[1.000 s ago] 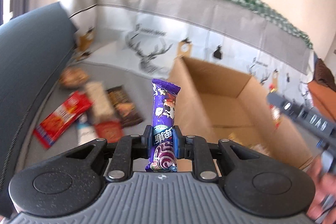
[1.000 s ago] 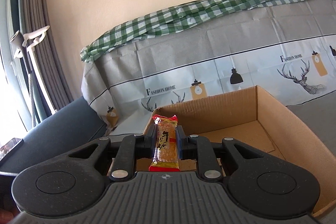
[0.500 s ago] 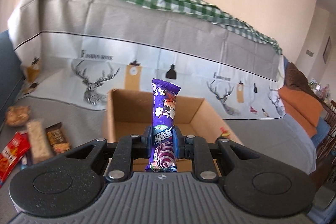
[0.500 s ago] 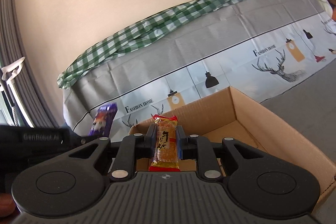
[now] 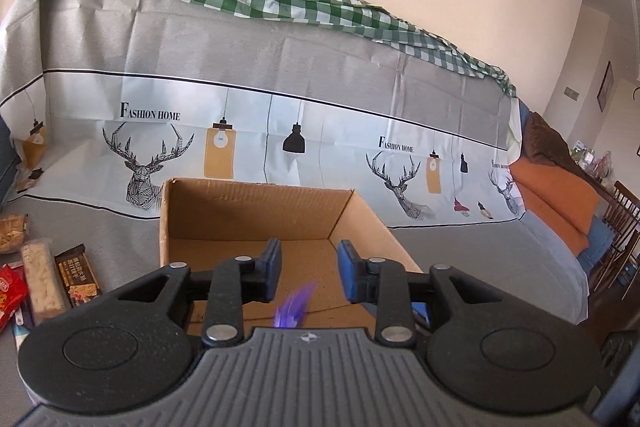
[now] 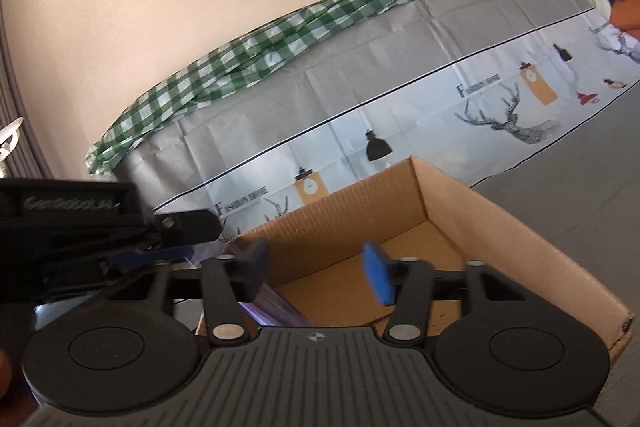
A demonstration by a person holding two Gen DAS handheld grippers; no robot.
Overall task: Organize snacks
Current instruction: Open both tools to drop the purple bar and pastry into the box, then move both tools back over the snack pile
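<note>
An open cardboard box [image 5: 256, 211] [image 6: 472, 211] sits on the grey sofa seat in front of both grippers. My left gripper [image 5: 309, 269] hangs over the box with its jaws opening. The purple snack bar [image 5: 294, 309] is a blur below them, free of the pads and dropping into the box. My right gripper [image 6: 316, 273] is above the same box, jaws opening, with nothing between them. The orange snack it carried is out of sight. A purple blur [image 6: 268, 301] shows low by its left finger. In the right wrist view the left gripper [image 6: 120, 243] is at the left.
Several loose snacks lie on the seat left of the box: a brown bar [image 5: 78, 279], a pale bar [image 5: 40, 279], a red packet [image 5: 10, 293] and a cracker bag [image 5: 12, 233]. The covered sofa back [image 5: 280, 67] rises behind the box. An orange cushion [image 5: 560, 203] is at far right.
Both grippers went from shut to open. The purple bar left the left jaws and is falling; the orange snack is gone from the right jaws. The left gripper swung right over the box.
</note>
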